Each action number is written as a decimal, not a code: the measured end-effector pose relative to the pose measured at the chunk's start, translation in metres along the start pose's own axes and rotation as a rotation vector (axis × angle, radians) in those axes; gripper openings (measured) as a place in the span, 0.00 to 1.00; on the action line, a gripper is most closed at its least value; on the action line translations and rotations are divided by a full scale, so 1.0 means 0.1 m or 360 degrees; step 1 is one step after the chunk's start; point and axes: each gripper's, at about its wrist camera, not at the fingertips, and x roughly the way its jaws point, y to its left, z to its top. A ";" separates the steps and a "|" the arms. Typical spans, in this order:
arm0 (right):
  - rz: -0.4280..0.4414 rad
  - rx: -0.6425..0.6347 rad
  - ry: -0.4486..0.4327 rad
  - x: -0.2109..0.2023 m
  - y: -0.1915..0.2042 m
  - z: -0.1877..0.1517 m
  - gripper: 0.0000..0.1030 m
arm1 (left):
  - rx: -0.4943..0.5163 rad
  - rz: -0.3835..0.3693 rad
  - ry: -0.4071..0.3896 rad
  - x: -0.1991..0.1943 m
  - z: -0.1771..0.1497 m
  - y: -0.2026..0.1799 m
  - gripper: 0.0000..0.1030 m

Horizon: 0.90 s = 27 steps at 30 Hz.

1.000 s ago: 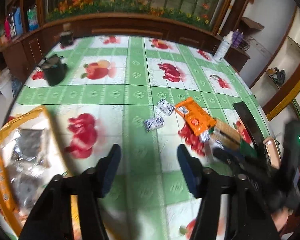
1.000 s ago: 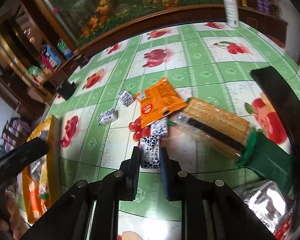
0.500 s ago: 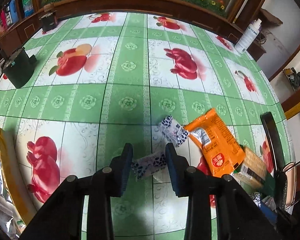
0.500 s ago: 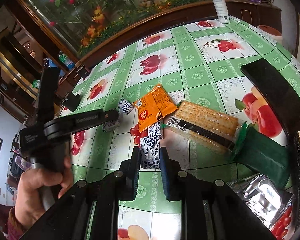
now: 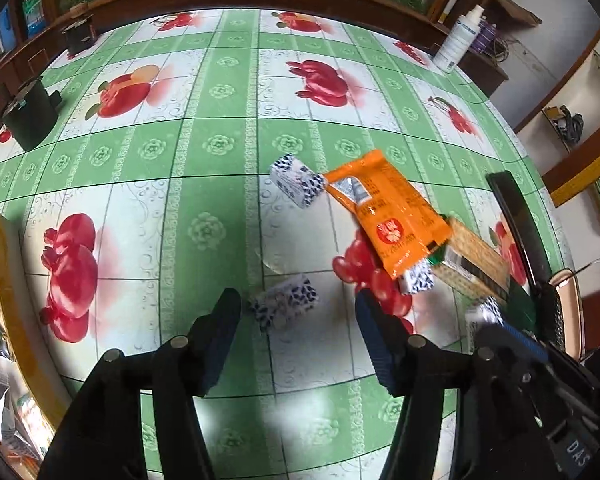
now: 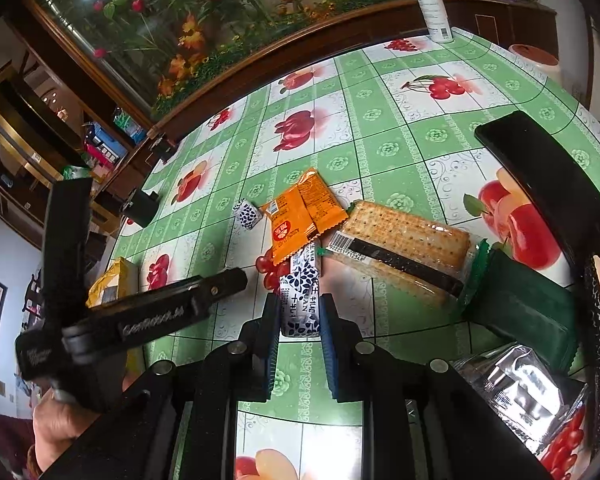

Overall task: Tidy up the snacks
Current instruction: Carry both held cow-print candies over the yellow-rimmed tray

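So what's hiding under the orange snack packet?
The orange snack packet lies partly on a blue-and-white candy, which the right gripper pinches, and overlaps the cracker pack's corner. Anything else beneath stays covered.

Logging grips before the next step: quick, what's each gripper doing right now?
Left gripper: jaws opening, a blue-and-white candy between them, not pressed.
Right gripper: shut on a blue-and-white snack packet.

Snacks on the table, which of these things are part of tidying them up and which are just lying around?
Part of the job:
- blue-and-white candies
- orange packet
- cracker pack
- yellow basket
- silver packet

Just lying around:
- white bottle
- black cup
- black phone
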 end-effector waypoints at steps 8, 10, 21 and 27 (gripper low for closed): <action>-0.0001 0.0003 -0.0008 -0.02 -0.01 0.01 0.20 | 0.0103 0.0118 -0.0076 0.04 -0.06 -0.12 0.35; 0.0000 0.0009 -0.0008 -0.02 -0.02 0.01 0.20 | 0.0093 0.0126 -0.0102 0.02 -0.08 -0.11 0.34; 0.0002 -0.0035 -0.0003 -0.01 0.03 -0.02 0.20 | 0.0000 0.0035 -0.0245 -0.35 -0.36 -0.06 0.34; -0.0018 -0.0075 0.0008 0.02 0.11 -0.08 0.20 | -0.0067 -0.0048 -0.0306 -0.56 -0.64 0.02 0.34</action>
